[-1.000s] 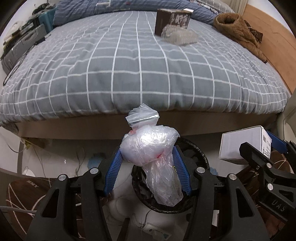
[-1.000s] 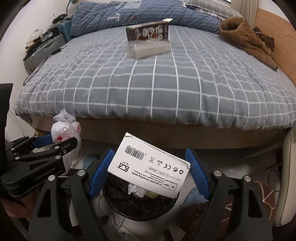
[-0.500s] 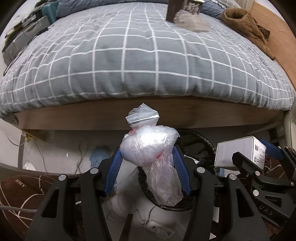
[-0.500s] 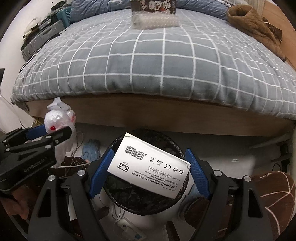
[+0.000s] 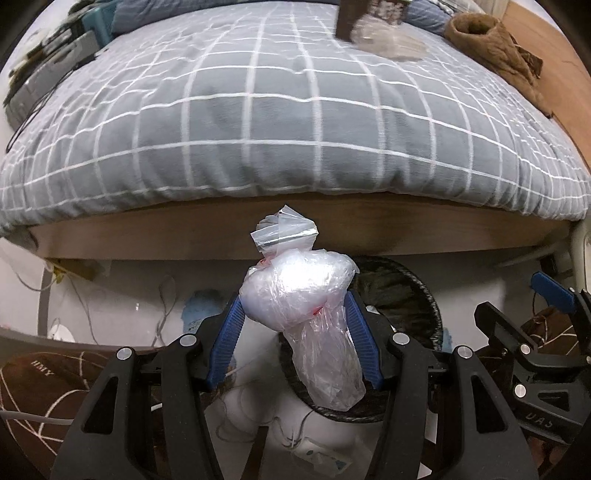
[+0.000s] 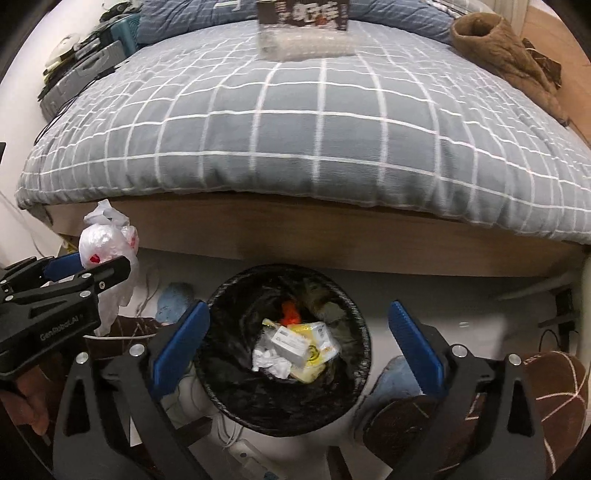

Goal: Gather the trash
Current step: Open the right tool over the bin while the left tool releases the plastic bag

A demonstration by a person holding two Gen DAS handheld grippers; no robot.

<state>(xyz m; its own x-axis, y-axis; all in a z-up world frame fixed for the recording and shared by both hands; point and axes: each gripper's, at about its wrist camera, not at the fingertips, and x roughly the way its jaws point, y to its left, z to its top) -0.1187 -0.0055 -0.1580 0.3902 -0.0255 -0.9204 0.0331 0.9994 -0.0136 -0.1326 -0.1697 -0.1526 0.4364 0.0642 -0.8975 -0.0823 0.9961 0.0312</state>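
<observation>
Right wrist view, right gripper point(image 6: 297, 341): its jaws have just been opening and now stand wide apart with nothing between them; it hangs right above the trash bin.
Trash bin point(image 6: 364, 354): round, lined with a black bag, on the floor just in front of the bed.
White box point(image 6: 290, 341): it lies inside the trash bin, on top of crumpled paper and yellow packaging.
Left wrist view, left gripper point(image 5: 293, 341): half open, both blue pads press on the plastic bag, so the bag is held.
Plastic bag point(image 5: 301, 295): clear and crumpled, with a knot on top and a tail that hangs down; in this view it is over the left edge of the trash bin, and in the right wrist view it is seen to the left of the trash bin.
Brown rug point(image 6: 550, 384): on the floor beside the trash bin, on both sides.
Bed point(image 5: 280, 122): behind the trash bin, with a grey checked cover.
Dark box point(image 6: 303, 13): at the far end of the bed, with a clear wrap in front of it.
Brown garment point(image 6: 506, 55): at the far right of the bed.
</observation>
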